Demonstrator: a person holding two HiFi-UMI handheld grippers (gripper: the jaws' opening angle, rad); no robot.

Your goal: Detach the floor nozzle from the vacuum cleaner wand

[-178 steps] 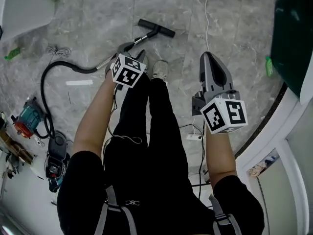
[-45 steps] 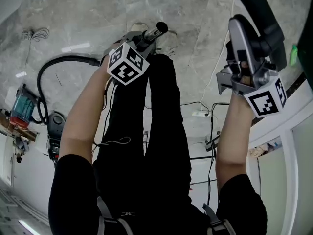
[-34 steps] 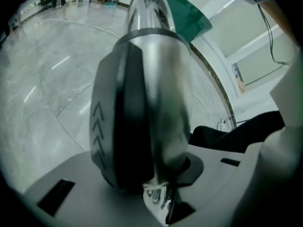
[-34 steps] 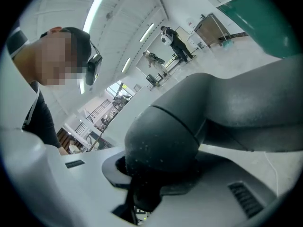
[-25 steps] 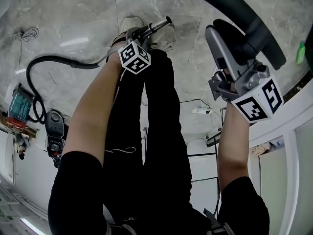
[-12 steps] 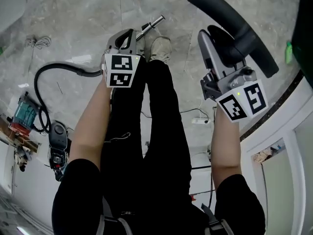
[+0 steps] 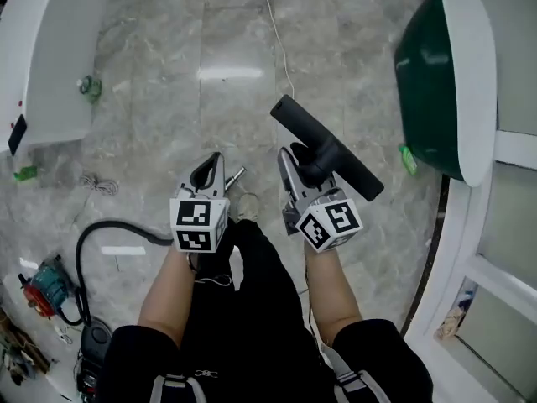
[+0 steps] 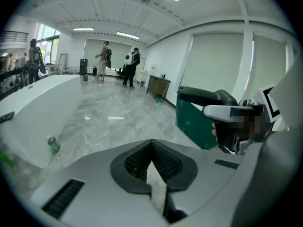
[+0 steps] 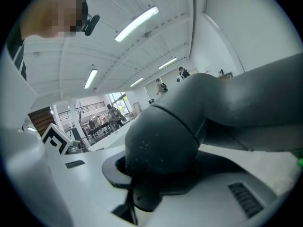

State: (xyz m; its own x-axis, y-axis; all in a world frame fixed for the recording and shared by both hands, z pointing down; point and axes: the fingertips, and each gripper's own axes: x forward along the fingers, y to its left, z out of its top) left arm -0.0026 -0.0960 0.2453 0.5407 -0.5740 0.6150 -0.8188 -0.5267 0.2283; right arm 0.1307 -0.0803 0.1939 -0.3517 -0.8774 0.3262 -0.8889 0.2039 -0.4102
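No worktop here, just grey marble floor (image 7: 168,116). Jaws of right gripper (image 7: 294,161) are clamped on the round neck of the black bar-shaped plastic floor nozzle (image 7: 329,151). It's held in the air over the floor's right half, short of the dark green tub w/ white rim (image 7: 432,74) at the right edge. Jaws of left gripper (image 7: 213,163) are drawn narrow, only a pale sliver between the pads. The silver metal wand (image 7: 236,175) pokes out bare-tipped just beside it, so prob. gripped there, w/ black flexible hose (image 7: 109,223) running off toward the near-left corner. Nozzle and wand look apart, i.e. detach seems done. Risks: neck is rounded and smooth, and the long head sits off to one side of the pads, so it could roll or lever out and hit hard marble, poss. cracking. A swing right could knock the tub. Hose weight may drag the wand thru the left jaws. Hose loop near the feet = trip hazard.
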